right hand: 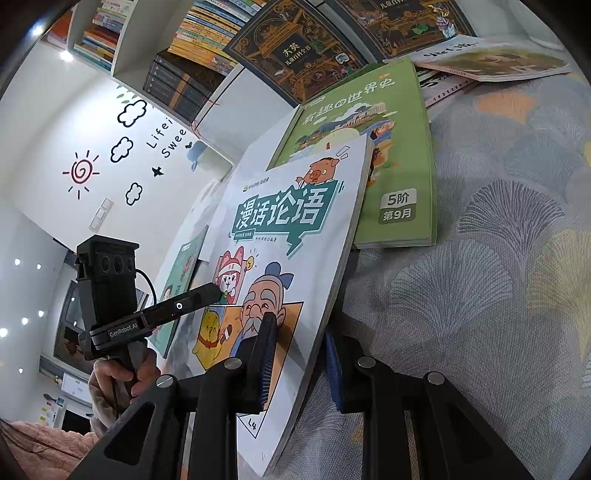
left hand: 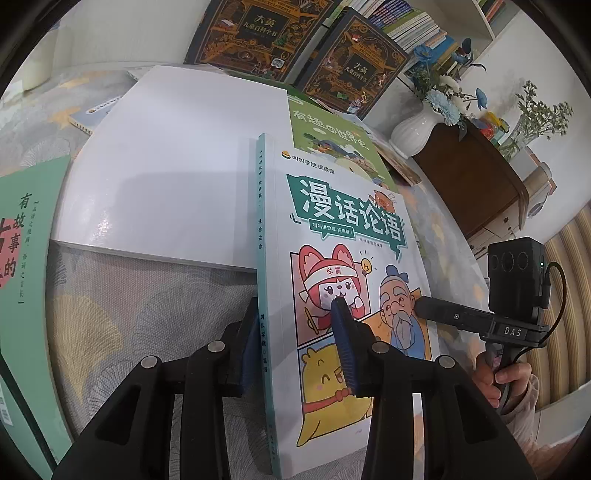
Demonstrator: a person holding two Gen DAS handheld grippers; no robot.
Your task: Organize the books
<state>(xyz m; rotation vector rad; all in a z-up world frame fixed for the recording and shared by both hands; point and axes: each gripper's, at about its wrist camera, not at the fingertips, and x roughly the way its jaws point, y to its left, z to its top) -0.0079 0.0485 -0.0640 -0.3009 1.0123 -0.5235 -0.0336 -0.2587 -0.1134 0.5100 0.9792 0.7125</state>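
Back cover of the comic book (left hand: 343, 236) hidden in both views; lower corner cut off by the frame. Held upright over a leaf-patterned cloth (right hand: 498, 277), glossy paperback with teal spine. Two tools clamped on its lower edge: left tool (left hand: 295, 343) by the spine, right tool (right hand: 299, 354) at the open side. Beyond: one green book (right hand: 399, 155), one white book (left hand: 177, 166), two dark ornate books (left hand: 258, 33).
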